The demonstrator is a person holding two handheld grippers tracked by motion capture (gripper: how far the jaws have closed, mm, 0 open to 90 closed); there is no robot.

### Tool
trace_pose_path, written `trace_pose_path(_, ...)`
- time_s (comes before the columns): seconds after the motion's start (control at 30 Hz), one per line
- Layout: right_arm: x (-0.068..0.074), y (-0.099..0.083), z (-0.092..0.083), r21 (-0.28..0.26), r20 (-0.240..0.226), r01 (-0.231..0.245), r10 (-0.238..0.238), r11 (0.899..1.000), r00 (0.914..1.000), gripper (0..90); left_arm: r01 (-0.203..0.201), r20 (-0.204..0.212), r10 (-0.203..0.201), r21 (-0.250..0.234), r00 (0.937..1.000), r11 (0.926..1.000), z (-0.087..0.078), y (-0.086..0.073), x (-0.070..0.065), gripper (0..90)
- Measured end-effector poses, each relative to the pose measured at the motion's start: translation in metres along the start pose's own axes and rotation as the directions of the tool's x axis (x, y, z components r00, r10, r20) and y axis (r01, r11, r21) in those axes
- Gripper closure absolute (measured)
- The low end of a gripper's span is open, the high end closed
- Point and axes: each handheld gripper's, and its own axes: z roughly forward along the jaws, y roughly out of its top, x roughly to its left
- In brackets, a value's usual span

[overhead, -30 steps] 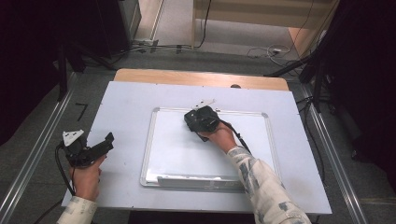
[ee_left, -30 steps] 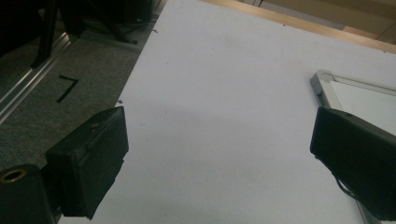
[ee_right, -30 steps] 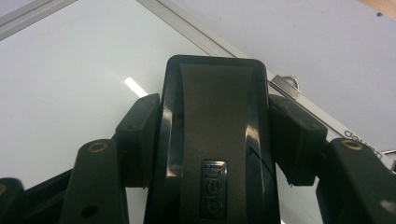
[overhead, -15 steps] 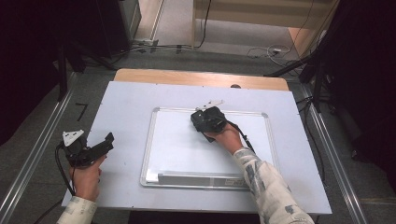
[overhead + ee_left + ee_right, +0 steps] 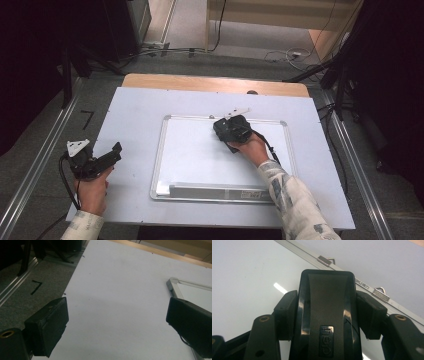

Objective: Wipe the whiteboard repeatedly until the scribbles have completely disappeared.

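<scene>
Whiteboard eraser (image 5: 325,315), a black block with a small embossed label, is sitting clenched between the jaws of the right gripper (image 5: 231,129) and pressing down on the whiteboard (image 5: 190,150), close under the board's far rim near the two small hanger rings (image 5: 380,291); against the pictures from a second ago, the right gripper is drifting toward the board's right side and slightly toward its far edge, which reads as a wiping stroke travelling along the top band of the board; the white surface around the eraser is looking clean, with no marks that can be made out, so I judge the wiping to be well under way, though how much is left to clear cannot be told from these pictures; the left gripper (image 5: 95,161) is resting on the table (image 5: 130,110) well off the board's left edge, its jaws spread wide and grasping nothing, and it is keeping the same spot as before, so it is taking no part in the stroke; the board's near tray (image 5: 215,191) is lying untouched.
</scene>
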Motion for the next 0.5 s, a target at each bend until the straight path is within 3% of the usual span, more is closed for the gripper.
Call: trace_pose_path(0.5, -0.025, -0.017, -0.015, -0.002, 0.035, -0.043, 0.043, 0.999, 0.9985, 37.8, -0.003, -0.001, 0.003, 0.001, 1.0, 1.0, 0.0, 0.0, 0.0, 4.5)
